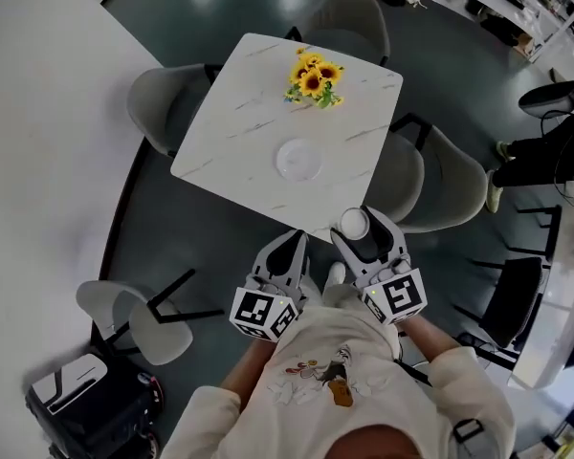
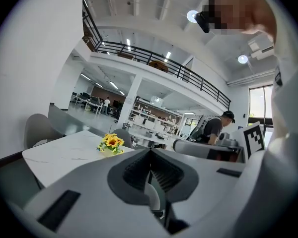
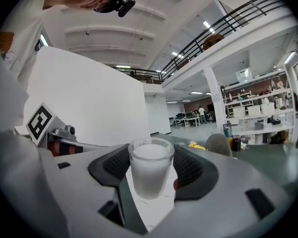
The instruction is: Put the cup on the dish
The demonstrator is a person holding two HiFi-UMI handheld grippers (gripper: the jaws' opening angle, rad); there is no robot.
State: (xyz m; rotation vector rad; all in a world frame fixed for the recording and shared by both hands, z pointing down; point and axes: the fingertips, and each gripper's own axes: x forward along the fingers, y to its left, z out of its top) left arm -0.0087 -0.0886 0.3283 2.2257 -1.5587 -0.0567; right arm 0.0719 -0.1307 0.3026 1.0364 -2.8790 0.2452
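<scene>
The person stands at the near edge of the tabletop (image 1: 231,151), both forearms drawn in close to the body, with the marker cubes just in front of the chest. The right hand-held gripper (image 1: 357,229) points forward with its jaws pinching the cup (image 3: 150,168). The cup is frosted white, stands upright between the ribbed pads and hangs over the tabletop's near edge. The left hand-held gripper (image 1: 294,245) lies just beside the right one and points the same way, its jaws pressed together on nothing. The dish (image 1: 299,159) sits near the middle of the tabletop, well apart from the cup. Sunflowers (image 1: 314,77) stand beyond the dish, toward the far side.
</scene>
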